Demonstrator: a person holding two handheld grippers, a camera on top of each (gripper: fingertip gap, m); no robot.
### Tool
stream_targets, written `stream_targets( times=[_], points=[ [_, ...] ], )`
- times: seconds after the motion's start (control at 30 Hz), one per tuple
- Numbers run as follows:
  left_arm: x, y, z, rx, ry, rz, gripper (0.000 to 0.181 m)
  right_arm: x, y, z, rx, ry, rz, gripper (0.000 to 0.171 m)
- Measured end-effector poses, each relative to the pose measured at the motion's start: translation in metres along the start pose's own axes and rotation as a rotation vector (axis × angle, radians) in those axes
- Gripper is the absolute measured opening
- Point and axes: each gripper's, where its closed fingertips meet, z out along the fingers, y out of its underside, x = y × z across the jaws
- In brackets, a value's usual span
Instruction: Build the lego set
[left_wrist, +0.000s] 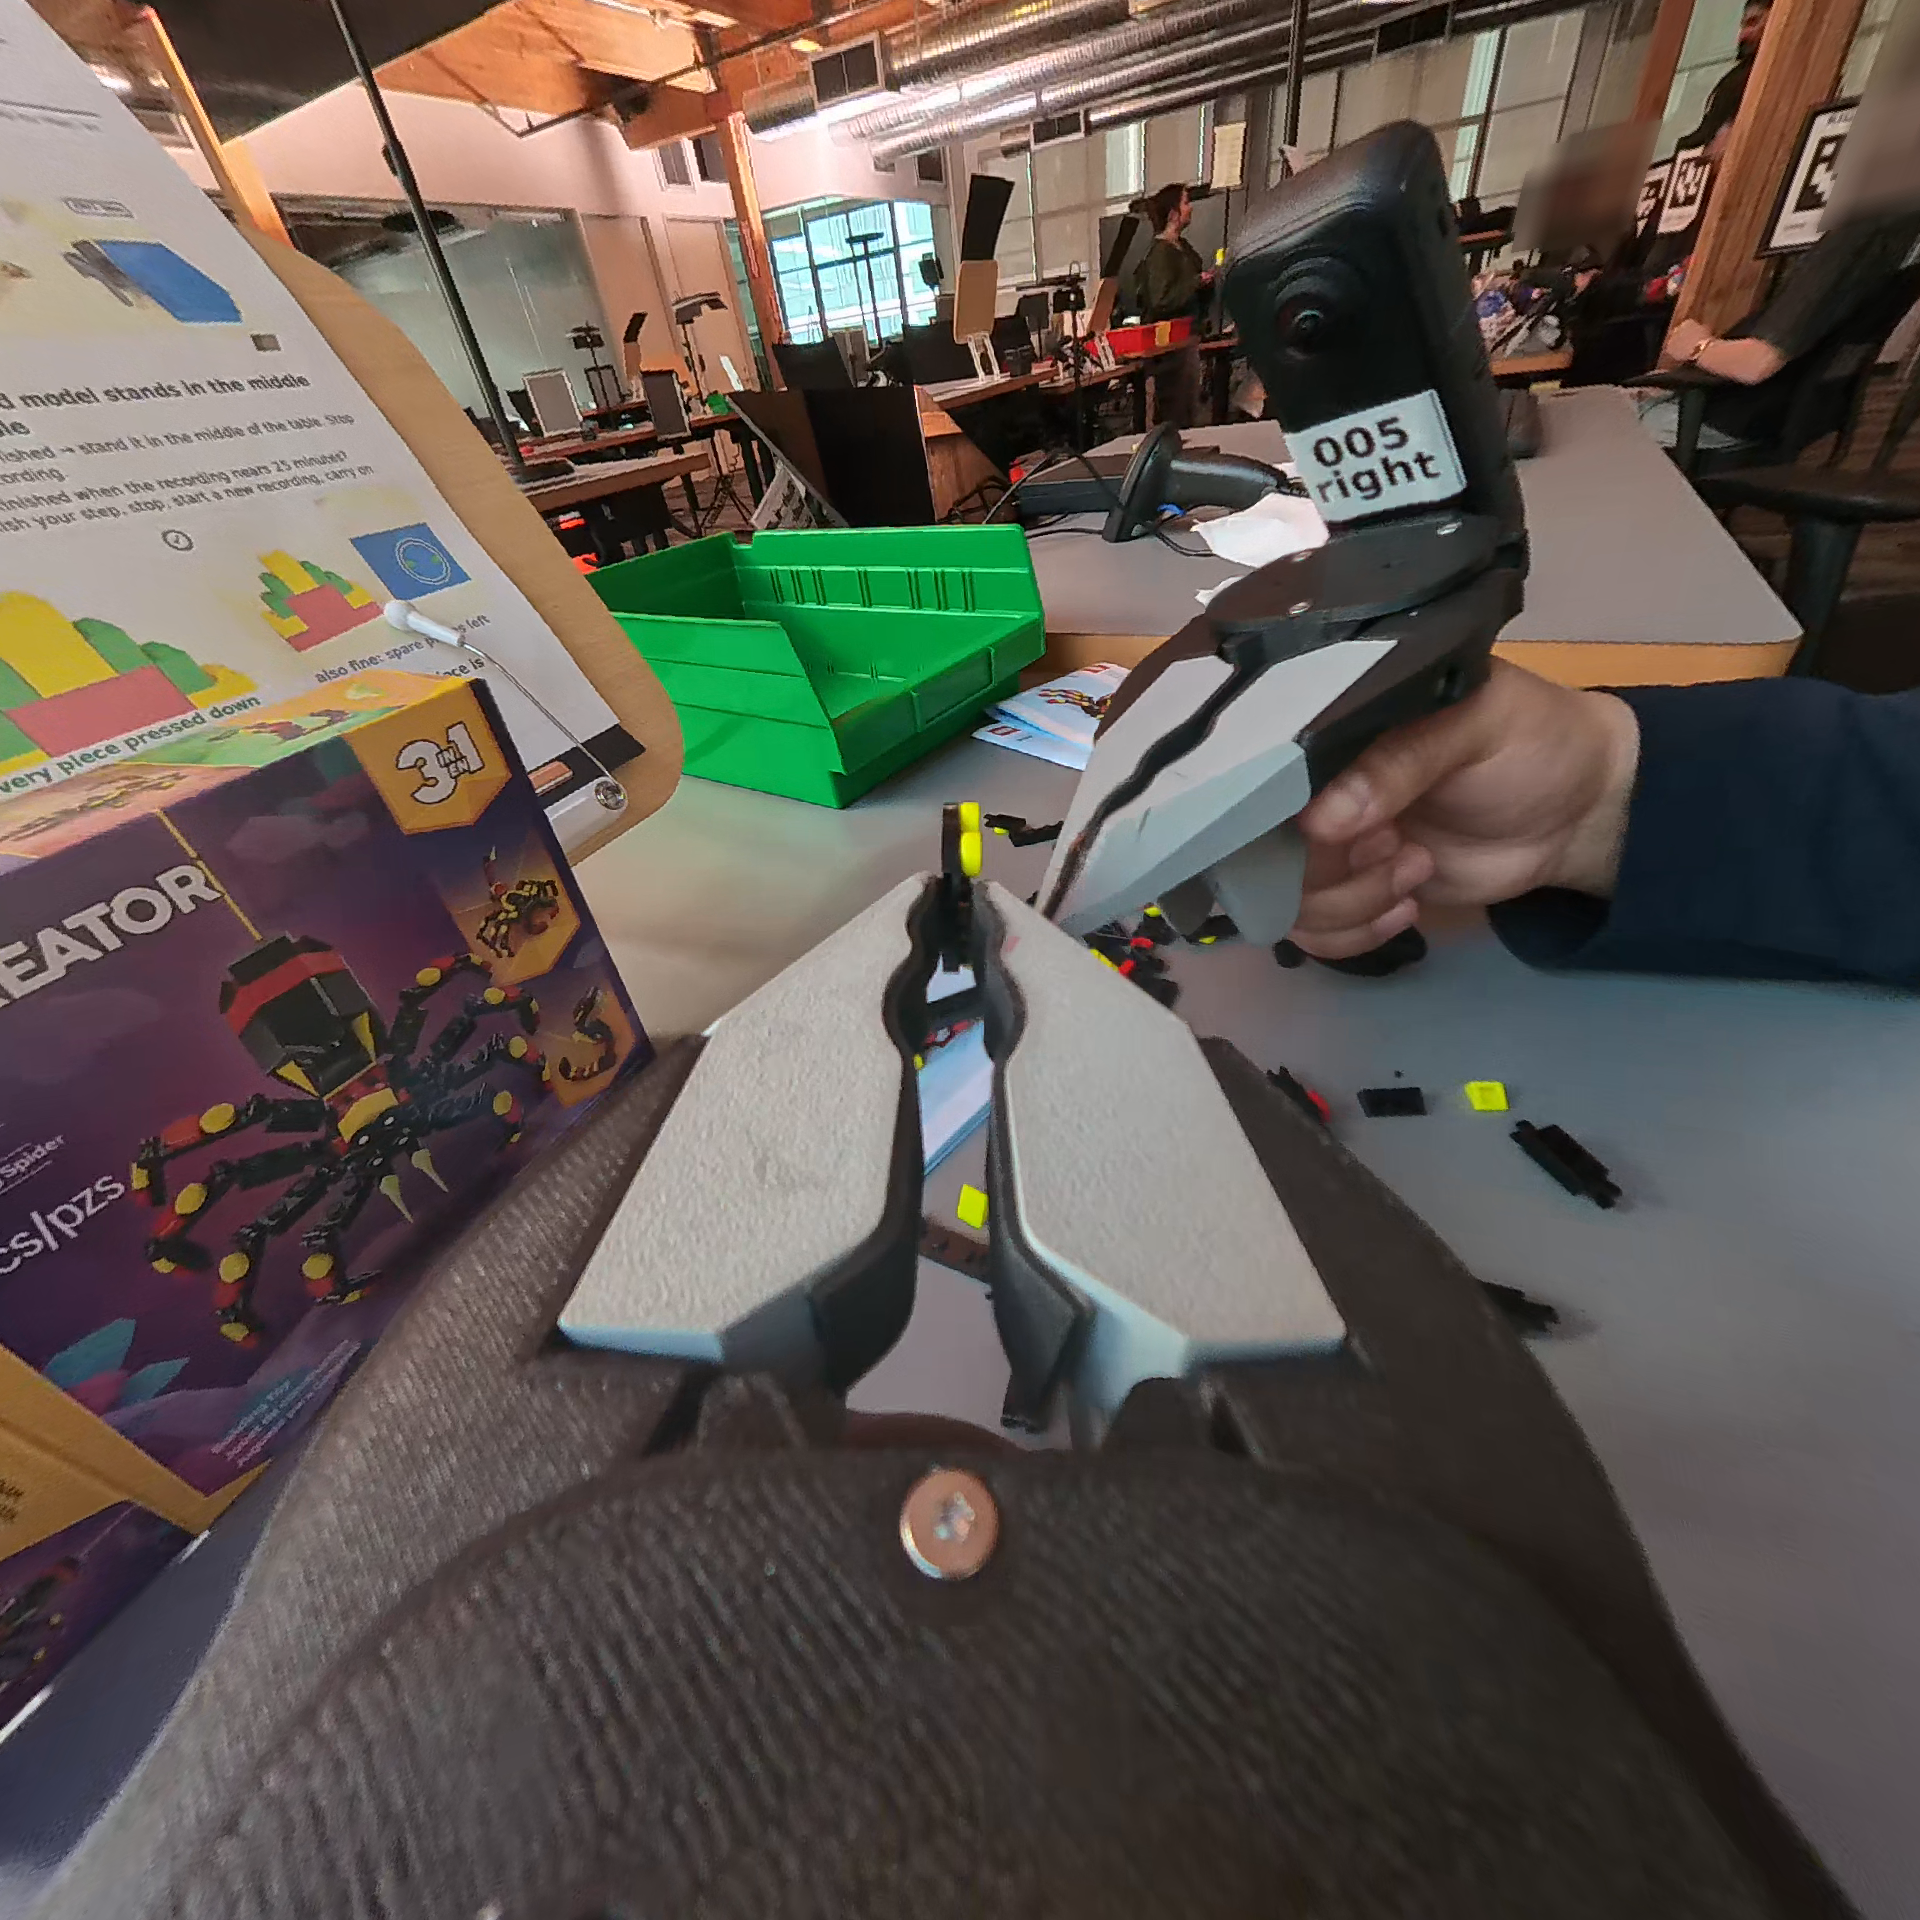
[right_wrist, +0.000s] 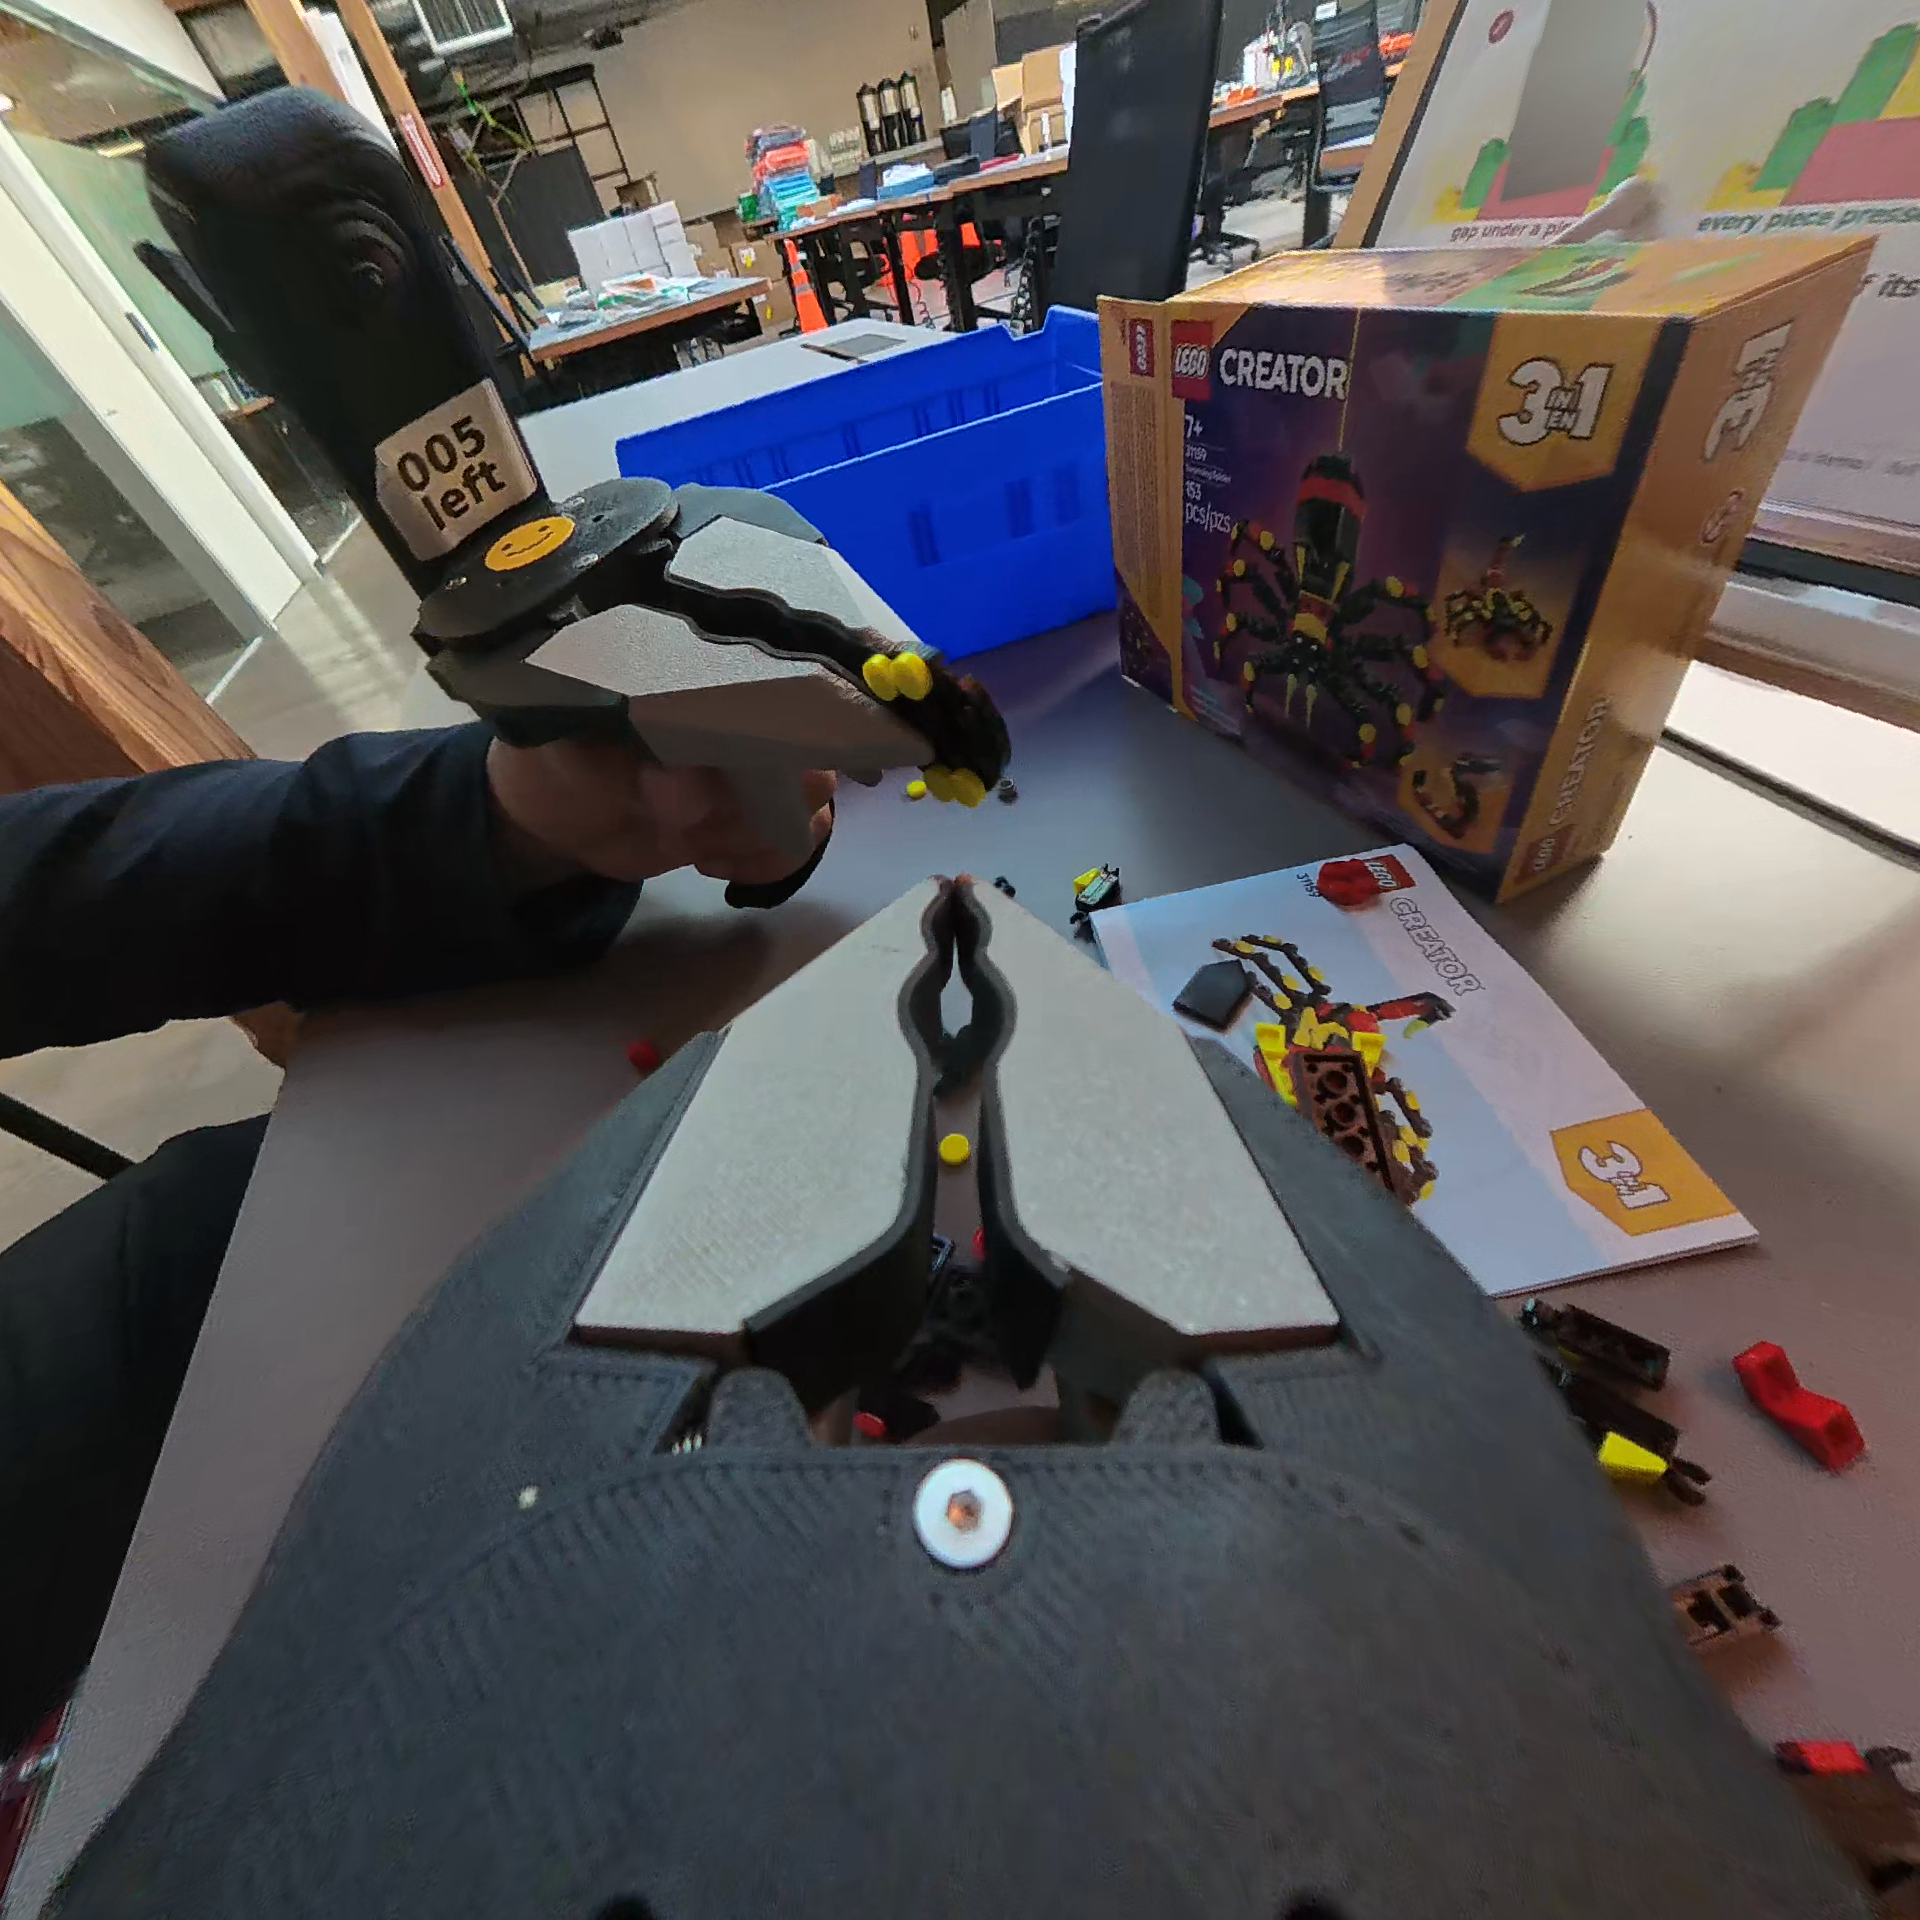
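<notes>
Your left gripper (left_wrist: 951, 904) clamps a black-and-yellow lego piece (left_wrist: 961, 847), its lower part hidden between the fingers. Your right gripper (right_wrist: 958, 885) is closed, apparently empty.

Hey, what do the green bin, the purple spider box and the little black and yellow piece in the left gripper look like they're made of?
Green open-front bin: looks like moulded plastic, with ribbed walls and a slight sheen. Purple and yellow spider box: printed cardboard, with folded edges and a satin look. Small black and yellow leg assembly, clamped in the left gripper: apparently glossy hard plastic, with round studs.
</notes>
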Motion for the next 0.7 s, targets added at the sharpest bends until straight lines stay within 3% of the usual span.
stream_targets(
  times=[0.4,0.7],
  points=[
    [0.010,0.003,0.005,-0.011,0.036,-0.007,0.002,-0.001,-0.008,0.001,0.067,-0.022,0.085,0.001],
    [0.015,-0.012,0.002,0.093,0.085,-0.092,0.002,-0.005,-0.019,-0.003,0.151,-0.150,0.292,0.009]
  ],
)
